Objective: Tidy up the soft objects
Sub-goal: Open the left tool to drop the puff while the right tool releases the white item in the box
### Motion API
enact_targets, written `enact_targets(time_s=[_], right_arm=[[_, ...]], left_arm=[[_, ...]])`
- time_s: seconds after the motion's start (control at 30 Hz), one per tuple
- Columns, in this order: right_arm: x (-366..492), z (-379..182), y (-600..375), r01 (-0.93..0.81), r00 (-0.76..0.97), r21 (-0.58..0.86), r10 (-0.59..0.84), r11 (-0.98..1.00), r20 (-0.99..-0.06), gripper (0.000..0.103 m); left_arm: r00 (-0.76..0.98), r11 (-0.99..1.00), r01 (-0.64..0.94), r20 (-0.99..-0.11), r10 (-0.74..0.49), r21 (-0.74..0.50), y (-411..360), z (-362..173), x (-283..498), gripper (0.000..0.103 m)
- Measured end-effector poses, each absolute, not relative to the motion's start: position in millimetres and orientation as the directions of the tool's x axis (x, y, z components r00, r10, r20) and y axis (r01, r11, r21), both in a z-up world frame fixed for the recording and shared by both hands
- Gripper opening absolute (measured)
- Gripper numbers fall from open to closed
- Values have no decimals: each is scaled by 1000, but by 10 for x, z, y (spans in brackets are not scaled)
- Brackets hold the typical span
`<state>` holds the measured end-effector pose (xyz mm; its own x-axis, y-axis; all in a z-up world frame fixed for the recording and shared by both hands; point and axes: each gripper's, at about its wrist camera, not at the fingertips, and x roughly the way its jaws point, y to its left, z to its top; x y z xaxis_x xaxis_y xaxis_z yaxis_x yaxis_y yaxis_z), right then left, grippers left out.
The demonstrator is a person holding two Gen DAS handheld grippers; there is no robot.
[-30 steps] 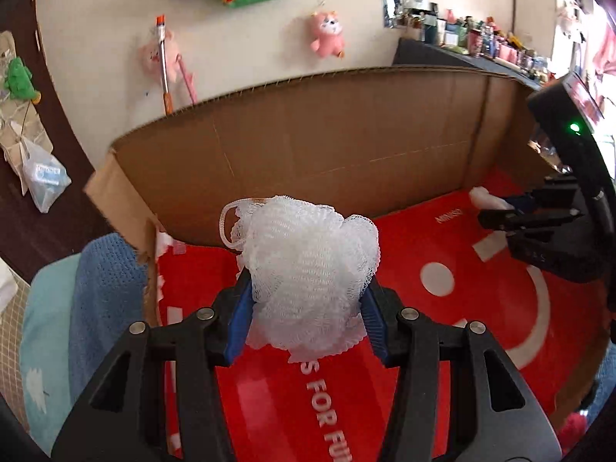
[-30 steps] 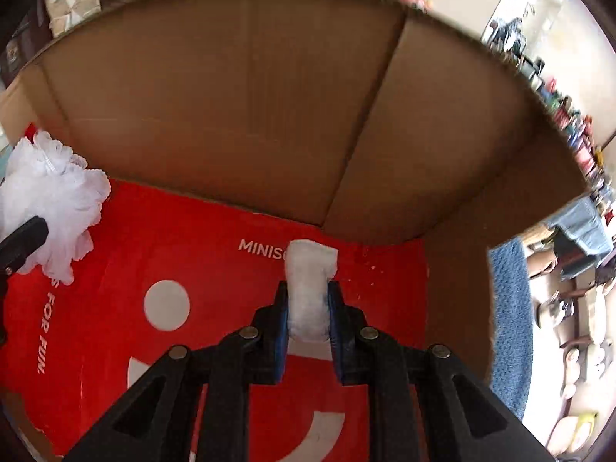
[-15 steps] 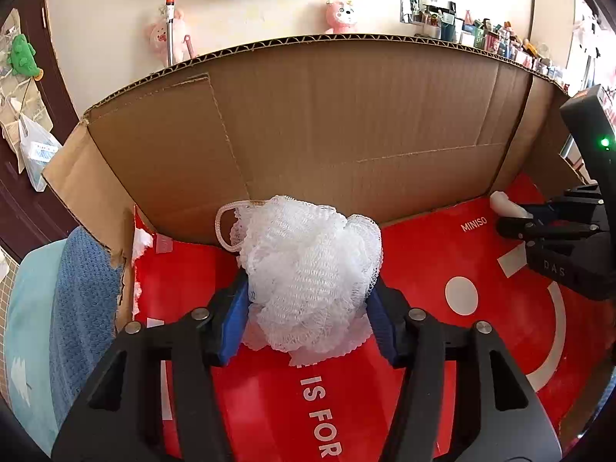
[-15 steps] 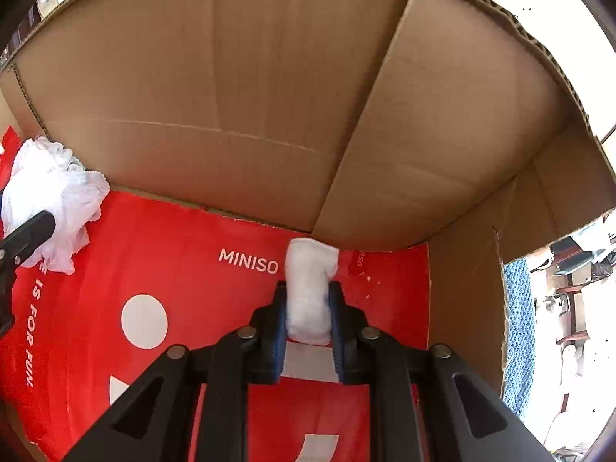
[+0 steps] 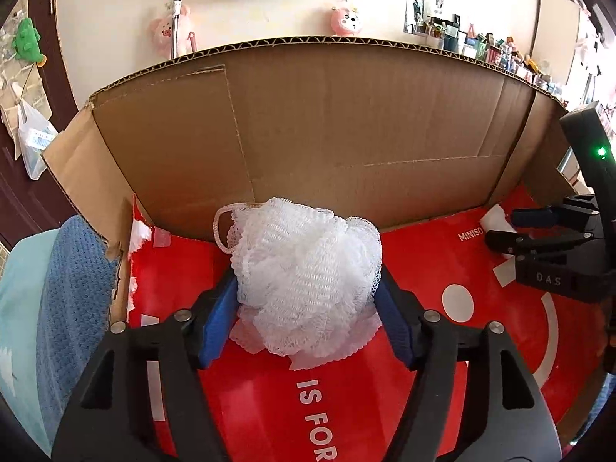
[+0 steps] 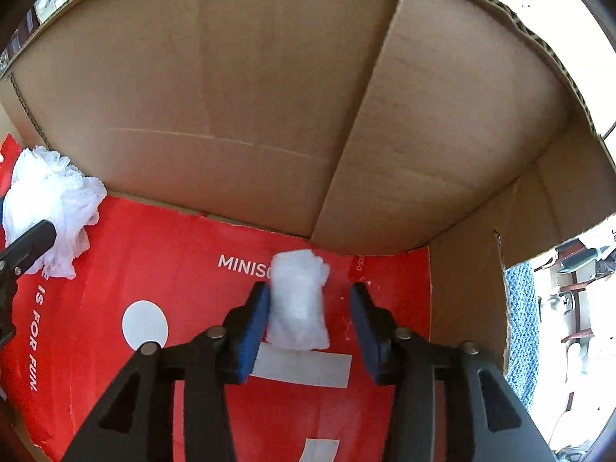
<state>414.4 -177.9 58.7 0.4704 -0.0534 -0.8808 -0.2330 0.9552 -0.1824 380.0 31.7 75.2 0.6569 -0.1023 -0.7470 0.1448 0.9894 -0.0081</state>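
A white mesh bath puff point(image 5: 304, 273) rests on the red printed bag point(image 5: 431, 269) lining the floor of a cardboard box point(image 5: 346, 134). My left gripper point(image 5: 306, 277) straddles the puff. Its jaws are opening, and the puff only brushes the blue pads point(image 5: 215, 323). A small white soft wad point(image 6: 298, 304), blurred, sits between the opening jaws of my right gripper point(image 6: 308, 287), against the left pad and clear of the right one. The right gripper point(image 5: 500, 227) shows at the right edge of the left wrist view. The puff point(image 6: 50, 200) lies far left in the right wrist view.
Tall cardboard walls point(image 6: 231, 77) close the far side and right corner. A blue knitted towel point(image 5: 73, 300) lies outside the torn left flap. Plush toys point(image 5: 345, 19) hang on the wall, and a shelf of bottles point(image 5: 496, 48) stands behind. More blue knit point(image 6: 519, 327) shows past the right wall.
Both pairs of jaws have widened. The right gripper has let go of the white wad, which was pinched before. The left pads have eased off the puff, which has spread out.
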Motion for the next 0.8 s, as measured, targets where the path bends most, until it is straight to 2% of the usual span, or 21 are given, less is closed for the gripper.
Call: enact_targets(time_s=[0.23,0.4,0.63,0.7,0.8], right_arm=[[4192,582,-1821,-238,477,-185,-51,953,-877,52],[4191,579,-1727,-247,479,-179,-41,952,-877,60],[4141,656,-1655,-259,491,-167,-19,951,-871,70],[4107,690,-1630,-258,495,-155,-7,954,-869,73],[4072,770,-1612,-262,504,-137,15,955,-864,78]], left_arm=[[669,988,156,-736,-103,4,269,778,3797,74],[685,987,158,-721,-105,6,273,825,3769,81],[710,988,157,-693,-122,-14,289,944,3721,83],[714,987,160,-688,-130,-21,310,971,3681,89],[735,985,171,-664,-137,-14,307,1033,3596,90]])
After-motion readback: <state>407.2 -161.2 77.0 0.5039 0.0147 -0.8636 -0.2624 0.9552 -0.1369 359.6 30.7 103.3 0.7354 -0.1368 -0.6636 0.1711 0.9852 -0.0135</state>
